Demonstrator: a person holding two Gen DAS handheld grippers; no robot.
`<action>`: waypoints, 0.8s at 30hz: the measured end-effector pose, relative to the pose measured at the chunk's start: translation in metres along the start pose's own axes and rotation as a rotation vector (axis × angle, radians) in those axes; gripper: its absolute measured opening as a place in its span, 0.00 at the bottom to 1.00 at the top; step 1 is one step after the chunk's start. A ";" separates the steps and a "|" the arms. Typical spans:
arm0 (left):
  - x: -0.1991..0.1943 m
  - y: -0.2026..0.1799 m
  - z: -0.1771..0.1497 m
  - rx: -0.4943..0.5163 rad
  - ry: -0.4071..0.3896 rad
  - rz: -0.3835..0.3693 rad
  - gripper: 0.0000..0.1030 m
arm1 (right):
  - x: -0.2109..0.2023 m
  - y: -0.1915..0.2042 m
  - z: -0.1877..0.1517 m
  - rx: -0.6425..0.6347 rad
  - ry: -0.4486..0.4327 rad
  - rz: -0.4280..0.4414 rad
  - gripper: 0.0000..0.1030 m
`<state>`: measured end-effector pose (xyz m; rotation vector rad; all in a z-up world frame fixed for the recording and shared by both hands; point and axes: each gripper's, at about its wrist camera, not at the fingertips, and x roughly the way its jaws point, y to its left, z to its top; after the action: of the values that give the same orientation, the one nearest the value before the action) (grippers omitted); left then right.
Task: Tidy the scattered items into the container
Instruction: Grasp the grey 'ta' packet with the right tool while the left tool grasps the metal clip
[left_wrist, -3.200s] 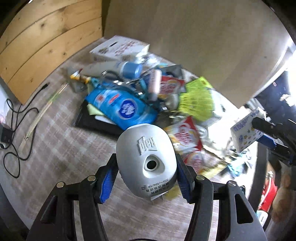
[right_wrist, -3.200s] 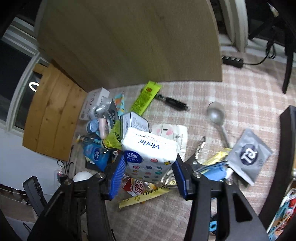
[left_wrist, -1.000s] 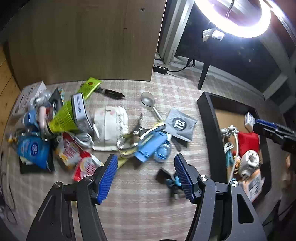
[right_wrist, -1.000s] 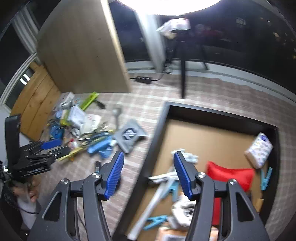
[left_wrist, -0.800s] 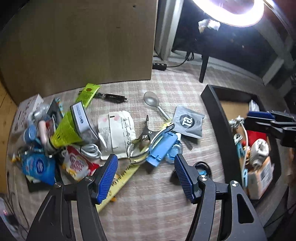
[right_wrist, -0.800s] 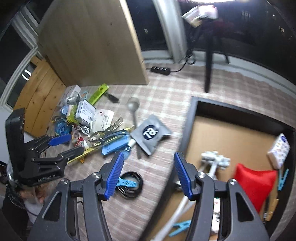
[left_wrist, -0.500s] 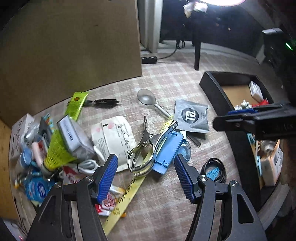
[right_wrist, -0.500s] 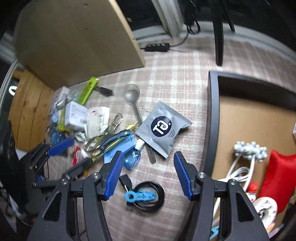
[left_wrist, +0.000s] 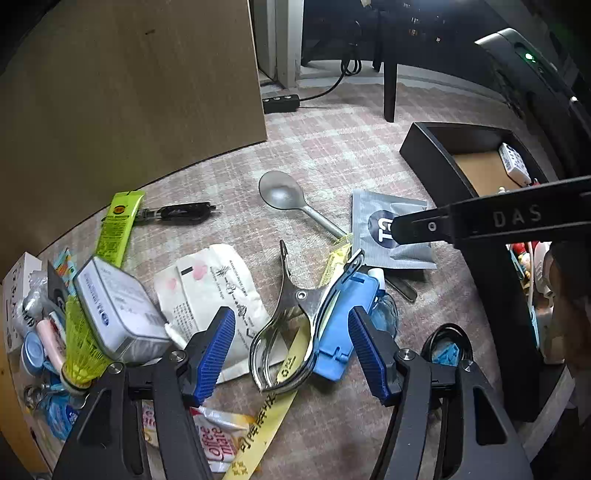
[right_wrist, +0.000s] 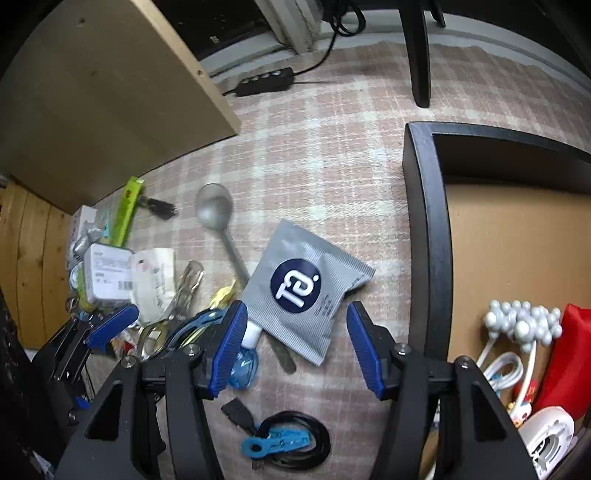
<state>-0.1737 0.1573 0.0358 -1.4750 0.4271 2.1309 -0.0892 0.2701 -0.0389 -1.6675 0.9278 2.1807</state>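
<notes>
While both claws gape empty, the grey sachet (right_wrist: 303, 291) lies seemingly just beyond the right gripper (right_wrist: 293, 347).

Home interior, floor level. Plaid carpet (right_wrist: 332, 155) underfoot; a wood panel (left_wrist: 129, 92) stands at its far left edge, a power strip (right_wrist: 264, 83) and a dark furniture leg (right_wrist: 419, 55) at its far edge. Household clutter on the carpet: spoon (left_wrist: 291, 201), sachets, tissue packs. Black box (right_wrist: 424, 221) at right.

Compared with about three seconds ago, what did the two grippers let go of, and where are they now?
The left gripper released the white plastic dispenser and the right gripper the patterned tissue pack into the black container. Both returned open over the pile, which is unchanged.
</notes>
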 end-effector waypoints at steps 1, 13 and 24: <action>0.002 -0.001 0.001 0.003 0.001 -0.004 0.60 | 0.002 -0.001 0.001 0.005 0.000 -0.001 0.53; 0.013 -0.003 0.001 0.006 0.021 -0.017 0.48 | 0.013 0.014 0.004 -0.074 0.001 -0.041 0.33; 0.005 0.010 -0.003 -0.061 -0.013 -0.006 0.28 | 0.009 0.016 0.000 -0.106 -0.041 -0.001 0.10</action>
<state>-0.1784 0.1485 0.0300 -1.4929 0.3562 2.1652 -0.1008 0.2562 -0.0414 -1.6622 0.8146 2.2909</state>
